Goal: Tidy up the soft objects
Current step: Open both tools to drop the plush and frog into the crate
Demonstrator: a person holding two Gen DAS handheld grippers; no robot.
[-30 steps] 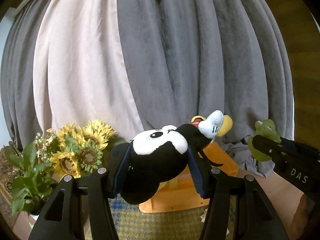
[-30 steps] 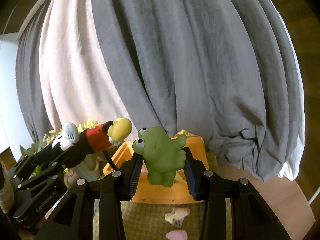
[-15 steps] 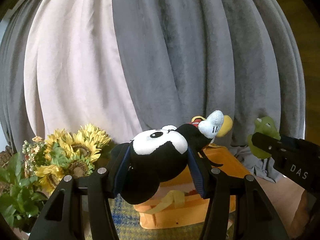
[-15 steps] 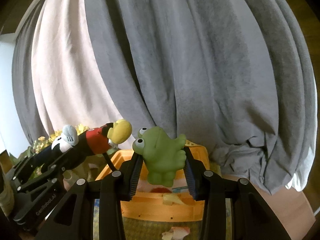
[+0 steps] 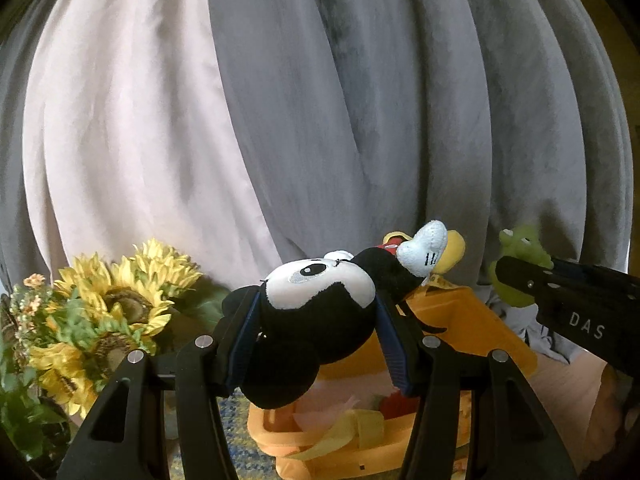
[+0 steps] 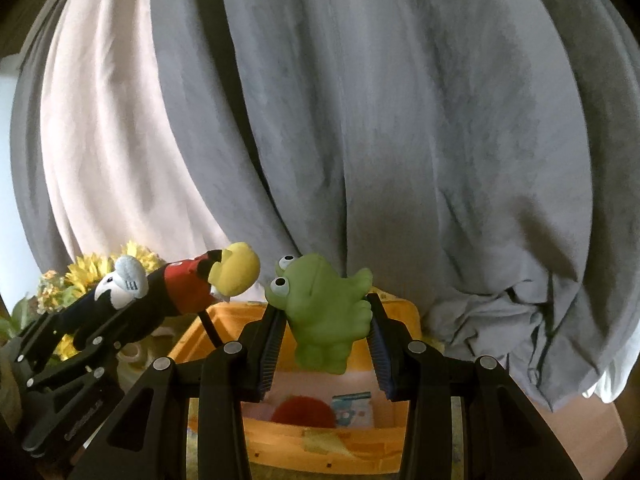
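Observation:
My left gripper [image 5: 316, 312] is shut on the black-and-white head of a mouse plush [image 5: 320, 312], whose red shorts and yellow shoes point away from me. In the right wrist view the same plush [image 6: 176, 292] hangs at the left in that gripper. My right gripper [image 6: 324, 320] is shut on a green frog toy [image 6: 324, 312], held upright by its sides; the frog [image 5: 520, 256] also shows at the right edge of the left wrist view. Both toys hover over the near side of an orange bin [image 6: 320, 444] that holds a red ball [image 6: 302, 412] and other soft items.
Grey and pale pink curtains [image 6: 360, 140] hang close behind the bin. A bunch of sunflowers [image 5: 112, 312] stands to the left of it. The bin [image 5: 496, 336] rests on a yellow-blue checked cloth [image 5: 236, 456].
Both grippers have moved forward toward the bin with their toys still gripped. The bin has grown larger and its inside has come into view; the sunflowers have slid left.

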